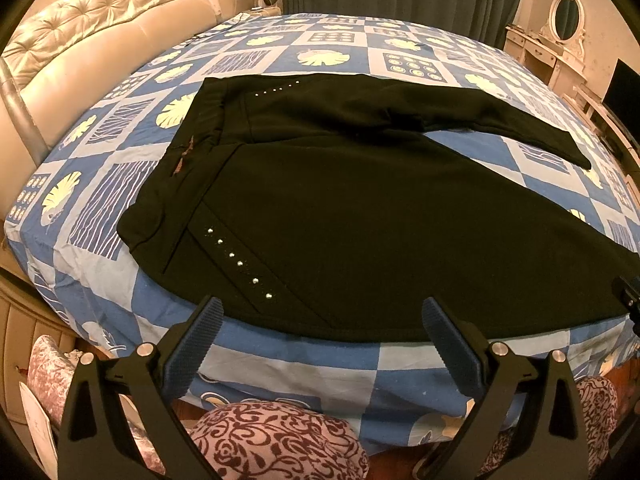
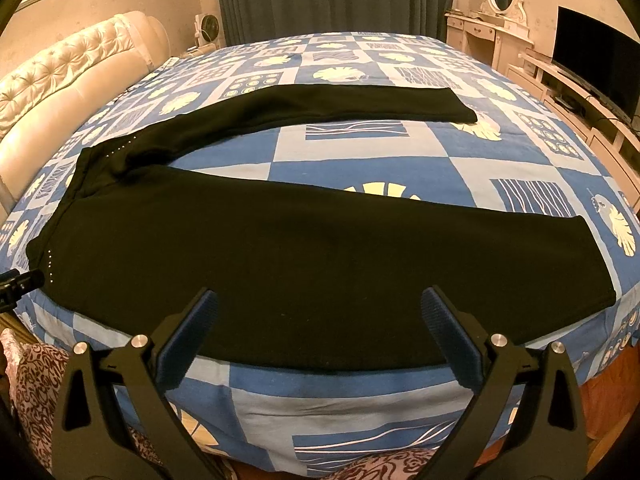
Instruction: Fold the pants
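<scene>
Black pants [image 1: 360,216] lie flat on the bed, waistband to the left, legs spread apart in a V toward the right. Rows of small studs mark both pockets. In the right wrist view the pants [image 2: 300,256] show both legs, the near one along the bed's front edge. My left gripper [image 1: 322,312] is open and empty, just short of the near hip edge. My right gripper [image 2: 319,304] is open and empty, over the near leg's lower edge. The right gripper's tip [image 1: 630,294] shows at the left wrist view's right edge.
The bed has a blue patterned sheet [image 2: 360,152] and a tufted cream headboard [image 1: 92,28] at the left. A white dresser with mirror [image 2: 488,36] and a TV [image 2: 596,56] stand at the right. Patterned cushions [image 1: 276,440] lie below the bed's front edge.
</scene>
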Demonstrator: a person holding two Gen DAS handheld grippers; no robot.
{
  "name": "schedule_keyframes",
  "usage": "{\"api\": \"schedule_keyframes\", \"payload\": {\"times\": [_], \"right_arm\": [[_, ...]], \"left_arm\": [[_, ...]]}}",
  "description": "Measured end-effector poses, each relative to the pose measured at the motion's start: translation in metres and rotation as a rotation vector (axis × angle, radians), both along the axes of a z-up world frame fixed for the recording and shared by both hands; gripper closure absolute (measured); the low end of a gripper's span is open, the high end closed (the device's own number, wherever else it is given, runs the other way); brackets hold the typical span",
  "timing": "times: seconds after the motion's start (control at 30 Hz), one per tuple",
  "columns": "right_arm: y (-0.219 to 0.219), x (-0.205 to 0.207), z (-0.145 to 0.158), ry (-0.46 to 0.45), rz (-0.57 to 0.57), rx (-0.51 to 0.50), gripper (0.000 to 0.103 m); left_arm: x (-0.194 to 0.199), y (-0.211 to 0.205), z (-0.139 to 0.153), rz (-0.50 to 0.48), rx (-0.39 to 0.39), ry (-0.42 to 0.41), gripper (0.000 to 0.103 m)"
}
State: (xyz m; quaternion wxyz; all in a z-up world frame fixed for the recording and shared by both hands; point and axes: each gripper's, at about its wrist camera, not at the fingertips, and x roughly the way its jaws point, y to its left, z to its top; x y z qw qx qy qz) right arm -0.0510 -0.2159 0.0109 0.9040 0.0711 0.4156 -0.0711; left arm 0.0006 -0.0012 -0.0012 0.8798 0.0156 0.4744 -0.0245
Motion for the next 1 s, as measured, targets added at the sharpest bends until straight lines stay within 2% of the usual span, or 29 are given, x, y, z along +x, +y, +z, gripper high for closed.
{"api": "schedule_keyframes", "payload": {"times": [0.4, 0.57, 0.63, 0.7, 0.83, 0.93, 1.0], "right_arm": [[0.003, -0.001, 0.000, 0.003, 0.004, -0.006, 0.002], [0.011, -0.001, 0.000, -0.004, 0.018, -0.036, 0.002], [0.014, -0.001, 0.002, -0.010, 0.031, -0.058, 0.002], [0.016, -0.001, 0.004, -0.008, 0.051, -0.064, 0.002], [0.022, 0.004, 0.005, 0.010, 0.107, -0.076, 0.002], [0.028, 0.008, 0.009, 0.008, 0.159, -0.083, 0.002], [0.033, 0.014, 0.012, 0.000, 0.192, -0.086, 0.002]], "left_arm": [[-0.002, -0.004, 0.002, -0.018, -0.009, -0.007, 0.004], [-0.002, 0.000, 0.011, -0.046, -0.043, -0.041, 0.004], [0.005, 0.007, 0.017, -0.095, -0.086, -0.034, 0.004], [0.017, 0.018, 0.022, -0.114, -0.123, 0.000, 0.004], [0.053, 0.054, 0.038, -0.127, -0.189, -0.007, 0.004], [0.107, 0.097, 0.046, -0.110, -0.237, -0.024, 0.004], [0.140, 0.115, 0.044, -0.136, -0.243, -0.014, 0.004]]}}
